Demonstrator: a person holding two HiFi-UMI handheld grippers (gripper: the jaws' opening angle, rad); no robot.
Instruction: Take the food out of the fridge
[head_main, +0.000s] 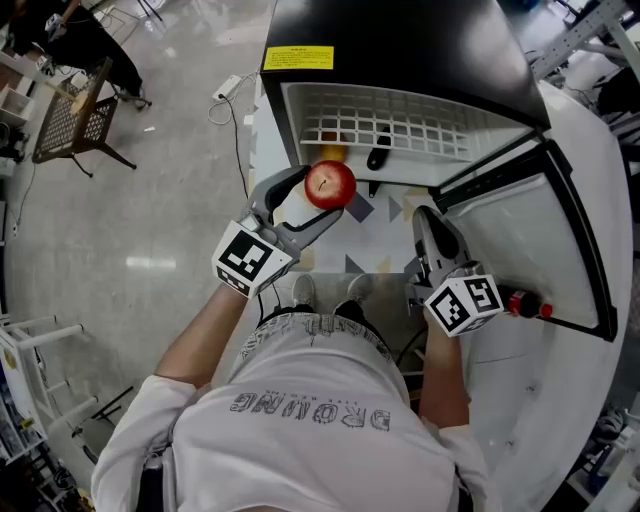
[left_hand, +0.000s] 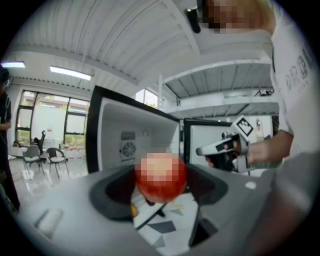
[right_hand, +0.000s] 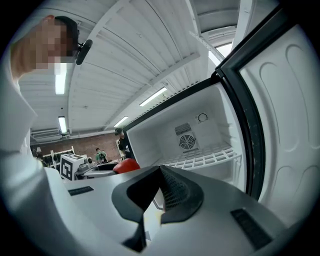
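The left gripper (head_main: 322, 195) reaches out and squeezes a red apple (head_main: 330, 183), just outside the front edge of the open fridge (head_main: 400, 50). The right gripper (head_main: 430, 218) points forward, pressed closed and empty, beside the door (head_main: 565, 210).

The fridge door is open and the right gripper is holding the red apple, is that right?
Not quite. The fridge door is open, but it is the left gripper that holds the red apple, as the head view shows. The right gripper holds nothing.
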